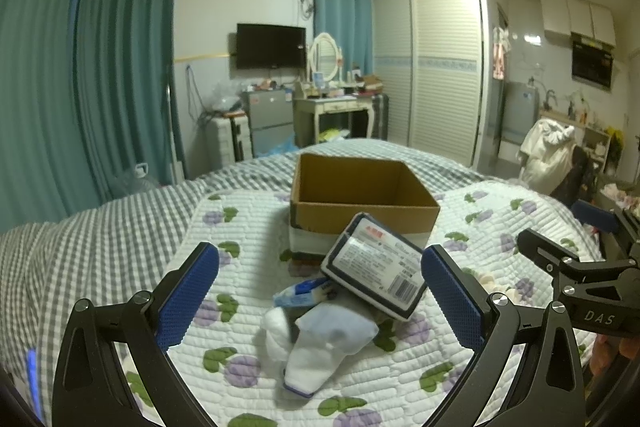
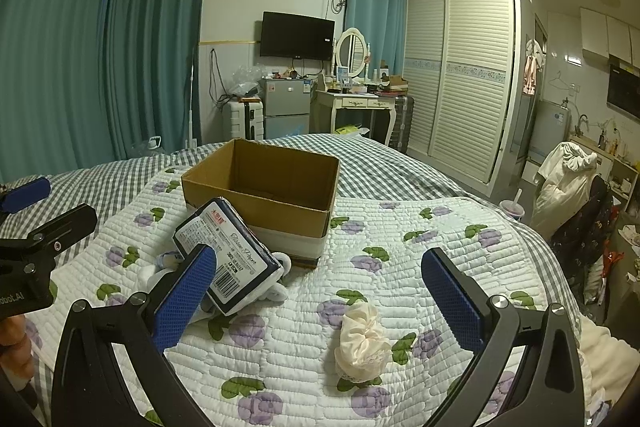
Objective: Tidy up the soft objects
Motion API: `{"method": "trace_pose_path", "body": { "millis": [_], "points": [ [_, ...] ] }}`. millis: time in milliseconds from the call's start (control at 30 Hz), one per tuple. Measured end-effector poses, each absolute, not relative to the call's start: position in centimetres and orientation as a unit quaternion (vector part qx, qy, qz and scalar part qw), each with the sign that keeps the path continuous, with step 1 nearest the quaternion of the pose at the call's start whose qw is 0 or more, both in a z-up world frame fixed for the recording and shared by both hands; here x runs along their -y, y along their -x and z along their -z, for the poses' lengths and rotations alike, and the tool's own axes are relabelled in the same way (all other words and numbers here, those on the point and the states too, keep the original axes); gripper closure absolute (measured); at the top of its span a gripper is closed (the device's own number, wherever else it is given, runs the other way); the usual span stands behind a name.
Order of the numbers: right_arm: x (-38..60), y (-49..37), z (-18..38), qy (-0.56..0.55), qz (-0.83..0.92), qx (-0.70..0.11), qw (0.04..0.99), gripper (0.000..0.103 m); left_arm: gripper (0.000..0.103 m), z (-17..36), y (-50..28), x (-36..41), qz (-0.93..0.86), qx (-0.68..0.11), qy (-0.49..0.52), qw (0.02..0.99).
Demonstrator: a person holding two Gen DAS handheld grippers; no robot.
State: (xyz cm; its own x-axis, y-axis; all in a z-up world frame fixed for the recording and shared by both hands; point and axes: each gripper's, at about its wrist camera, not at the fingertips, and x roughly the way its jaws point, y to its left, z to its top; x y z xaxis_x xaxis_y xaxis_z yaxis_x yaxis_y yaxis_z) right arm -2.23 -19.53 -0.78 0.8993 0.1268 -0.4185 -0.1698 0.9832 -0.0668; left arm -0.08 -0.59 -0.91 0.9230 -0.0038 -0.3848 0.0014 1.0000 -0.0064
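Observation:
An open cardboard box [image 1: 362, 197] [image 2: 264, 187] stands on the quilted bed. A dark-edged tissue pack [image 1: 374, 267] [image 2: 226, 257] leans against its front. Below the pack lie white socks [image 1: 324, 343] and a small blue-white packet [image 1: 302, 291]. A cream scrunchie [image 2: 364, 343] lies on the quilt to the right. My left gripper [image 1: 320, 291] is open, hovering over the socks and pack. My right gripper [image 2: 318, 287] is open, above the quilt with the scrunchie between its fingers' lines. Each gripper shows at the edge of the other view [image 1: 576, 267] [image 2: 36, 227].
The floral quilt [image 2: 400, 239] lies over a grey checked sheet [image 1: 100, 227]. Beyond the bed are teal curtains [image 1: 120, 67], a small fridge [image 2: 286, 105], a dressing table [image 2: 352, 103], a wardrobe [image 2: 460, 75] and a chair with clothes [image 2: 568, 183].

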Motion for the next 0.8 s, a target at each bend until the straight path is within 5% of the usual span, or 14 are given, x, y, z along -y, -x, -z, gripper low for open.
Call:
{"method": "trace_pose_path", "body": {
  "millis": [800],
  "points": [
    [19.51,2.42,0.93,0.051,-0.077,-0.215,0.972,0.0,0.0,0.75,0.06,0.78,0.009,-0.201,-0.001,0.98]
  ]
}}
